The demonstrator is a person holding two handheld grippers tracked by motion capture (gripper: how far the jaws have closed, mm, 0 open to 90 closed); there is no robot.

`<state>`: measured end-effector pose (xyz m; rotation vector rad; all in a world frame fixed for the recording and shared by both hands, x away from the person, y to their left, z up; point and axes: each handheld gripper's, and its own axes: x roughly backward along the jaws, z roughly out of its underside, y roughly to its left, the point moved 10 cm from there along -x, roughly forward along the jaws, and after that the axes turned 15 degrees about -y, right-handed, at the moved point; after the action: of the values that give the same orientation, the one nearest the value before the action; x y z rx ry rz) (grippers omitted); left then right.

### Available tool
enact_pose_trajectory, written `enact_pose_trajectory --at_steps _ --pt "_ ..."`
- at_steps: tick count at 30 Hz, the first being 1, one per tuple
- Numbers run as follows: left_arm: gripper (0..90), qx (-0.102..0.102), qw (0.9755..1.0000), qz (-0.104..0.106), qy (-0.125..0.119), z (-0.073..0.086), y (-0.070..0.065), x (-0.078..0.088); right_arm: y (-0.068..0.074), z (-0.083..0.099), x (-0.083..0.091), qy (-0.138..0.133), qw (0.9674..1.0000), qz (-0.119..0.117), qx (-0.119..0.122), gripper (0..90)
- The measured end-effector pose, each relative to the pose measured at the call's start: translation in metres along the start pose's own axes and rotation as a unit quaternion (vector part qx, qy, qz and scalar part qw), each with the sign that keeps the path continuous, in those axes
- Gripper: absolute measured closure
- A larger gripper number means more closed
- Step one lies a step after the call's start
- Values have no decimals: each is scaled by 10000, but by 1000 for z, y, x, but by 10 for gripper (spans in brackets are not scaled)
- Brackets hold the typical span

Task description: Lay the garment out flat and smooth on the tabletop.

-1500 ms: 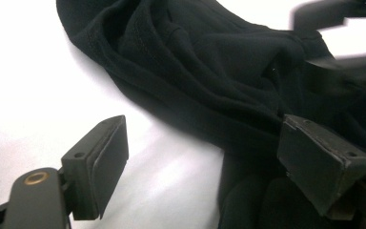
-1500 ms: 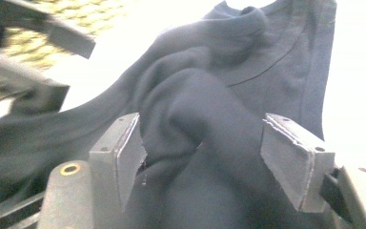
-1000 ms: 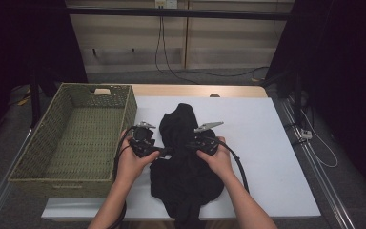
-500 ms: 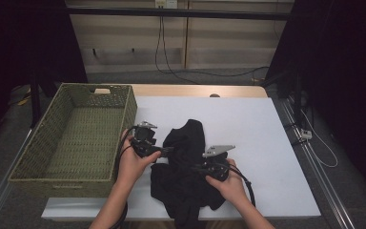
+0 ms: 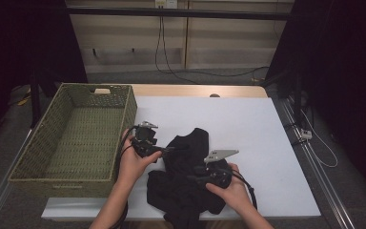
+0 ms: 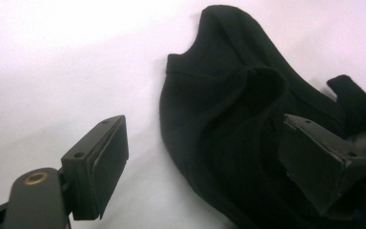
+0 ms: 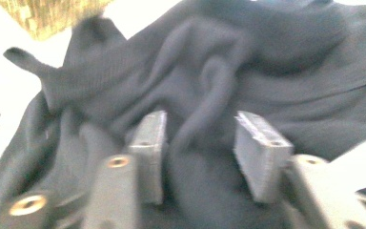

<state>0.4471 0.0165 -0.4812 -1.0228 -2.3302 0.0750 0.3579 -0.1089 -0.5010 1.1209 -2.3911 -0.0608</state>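
Garment: a black garment [image 5: 186, 181], soft knit cloth, crumpled into ridges and folds; one rounded lobe points toward 12 o'clock in the high view, the bulk spreads toward 6 o'clock.
Garment, place: on the white tabletop [image 5: 267, 138], near its front edge, at 3 o'clock of the woven basket [image 5: 52, 148] and apart from it.
Garment, close view: in the left gripper view the garment [image 6: 248, 119] shows a curved hem and a deep fold; in the right gripper view the garment [image 7: 248, 71] shows a rope-like ridge rising at 12 o'clock between the fingers.
Left gripper: the left gripper [image 5: 164, 150] sits at 9 o'clock of the garment, held in the person's left hand [image 5: 136, 162].
Left fingers: released and wide apart; one finger [image 6: 97, 167] stands over bare tabletop, the other overlaps the cloth's edge; whether that one touches the cloth cannot be told.
Right gripper: the right gripper [image 5: 195, 172] lies over the garment's lower half, held in the person's right hand [image 5: 231, 191].
Right fingers: the fingers [image 7: 262, 152] have just been opening; they stand half apart with a fold of cloth between them, no pad pressing on it.
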Motion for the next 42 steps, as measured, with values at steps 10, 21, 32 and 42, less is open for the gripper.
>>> enact_pose_trajectory --at_steps 10,21,32,42 --pt "201 -243 9990 352 145 0 -14 -19 -30 -24 10 -373 9979 507 -136 288" --pt "429 -680 9950 515 517 9 -31 -56 -55 -18 6 -399 9941 957 -318 245" --pt "833 -297 9990 340 19 -16 -13 -36 -95 -20 5 -432 9878 1374 -596 245" --pt "863 -60 9997 -76 -243 -20 11 -16 -134 -40 -12 -394 9840 1711 -287 333"
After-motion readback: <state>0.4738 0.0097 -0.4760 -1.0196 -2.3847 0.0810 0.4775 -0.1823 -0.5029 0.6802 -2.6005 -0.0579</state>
